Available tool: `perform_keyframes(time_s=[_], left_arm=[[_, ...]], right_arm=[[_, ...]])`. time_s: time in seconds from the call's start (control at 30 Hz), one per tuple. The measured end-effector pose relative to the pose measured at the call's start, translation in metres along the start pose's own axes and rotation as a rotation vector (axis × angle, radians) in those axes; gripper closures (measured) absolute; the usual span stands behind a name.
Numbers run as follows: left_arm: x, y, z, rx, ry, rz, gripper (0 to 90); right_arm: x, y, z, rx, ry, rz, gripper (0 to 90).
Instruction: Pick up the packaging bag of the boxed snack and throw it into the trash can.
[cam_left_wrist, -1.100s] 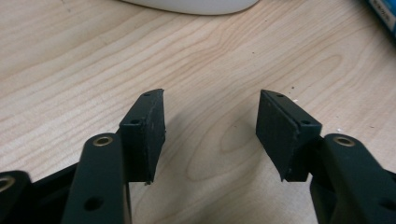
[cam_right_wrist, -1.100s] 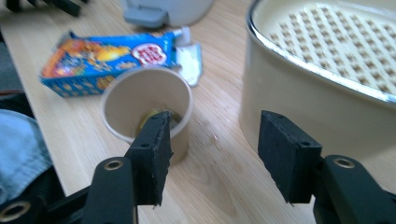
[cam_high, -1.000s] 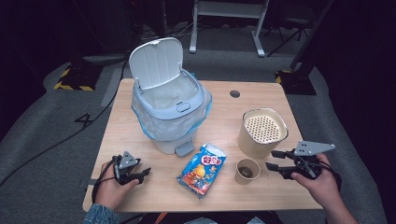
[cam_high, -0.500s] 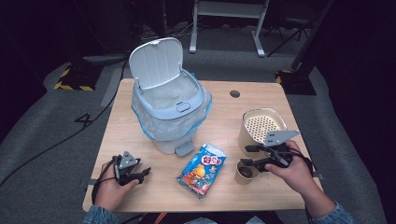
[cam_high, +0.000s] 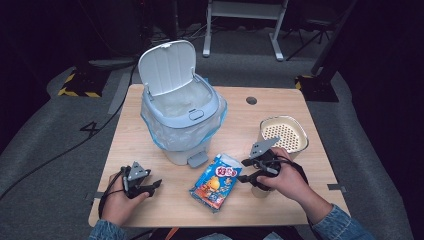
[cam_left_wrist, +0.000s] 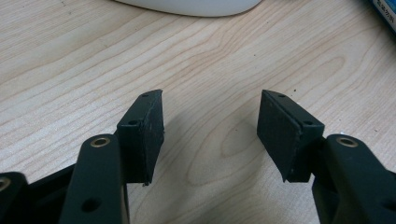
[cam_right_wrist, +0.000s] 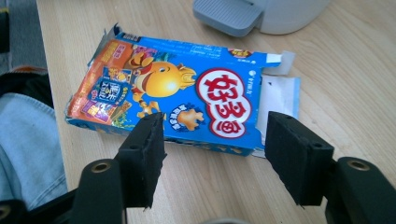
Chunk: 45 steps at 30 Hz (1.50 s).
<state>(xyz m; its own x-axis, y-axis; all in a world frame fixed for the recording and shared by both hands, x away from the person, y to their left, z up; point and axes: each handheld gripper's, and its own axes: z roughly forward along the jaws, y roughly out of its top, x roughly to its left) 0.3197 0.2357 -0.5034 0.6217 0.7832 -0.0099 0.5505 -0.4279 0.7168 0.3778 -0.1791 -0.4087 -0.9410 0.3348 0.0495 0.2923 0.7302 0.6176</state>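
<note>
A flattened blue snack box with a torn-open end lies near the table's front edge, in front of the bin's pedal. My right gripper hovers just right of the box, pointing at it; its jaws have just been opening and nothing is between them. A small paper cup stands under the right hand, mostly hidden. My left gripper rests open over bare wood at the front left, holding nothing.
A pale blue pedal bin with its lid up and a plastic liner stands mid-table; its grey pedal faces the front. A cream perforated container sits at the right. The table has a cable hole.
My right gripper moved left from the table's right side, past the cup, up to the snack box. The left gripper stayed still.
</note>
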Motion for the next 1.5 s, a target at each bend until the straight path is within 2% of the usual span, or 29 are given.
perform_keyframes(time_s=[0.13,0.4,0.6,1.0,1.1,1.23,1.37,1.5], left_arm=[[0.0,0.0,0.0,0.0,0.0,0.0,41.6],[0.0,0.0,0.0,0.0,-0.001,-0.001,41.6],[0.0,0.0,0.0,0.0,-0.002,-0.002,41.5],[0.0,0.0,0.0,0.0,-0.001,-0.001,41.5],[0.0,0.0,0.0,0.0,-0.001,-0.001,41.5],[0.0,0.0,0.0,0.0,-0.001,-0.001,41.5],[0.0,0.0,0.0,0.0,-0.001,-0.001,41.5],[0.0,0.0,0.0,0.0,-0.001,-0.001,41.5]], right_arm=[[0.005,0.003,0.008,0.025,0.01,-0.019,37.0],[0.015,0.005,0.018,0.082,0.016,-0.092,36.9],[0.018,0.004,0.029,0.136,0.026,-0.12,36.9],[0.027,0.008,0.044,0.202,0.027,-0.182,36.8],[0.03,0.009,0.045,0.204,0.037,-0.203,36.6],[0.029,0.009,0.045,0.21,0.018,-0.22,36.4],[0.031,0.009,0.048,0.206,0.018,-0.227,35.3],[0.033,0.012,0.05,0.202,0.011,-0.233,40.0]])
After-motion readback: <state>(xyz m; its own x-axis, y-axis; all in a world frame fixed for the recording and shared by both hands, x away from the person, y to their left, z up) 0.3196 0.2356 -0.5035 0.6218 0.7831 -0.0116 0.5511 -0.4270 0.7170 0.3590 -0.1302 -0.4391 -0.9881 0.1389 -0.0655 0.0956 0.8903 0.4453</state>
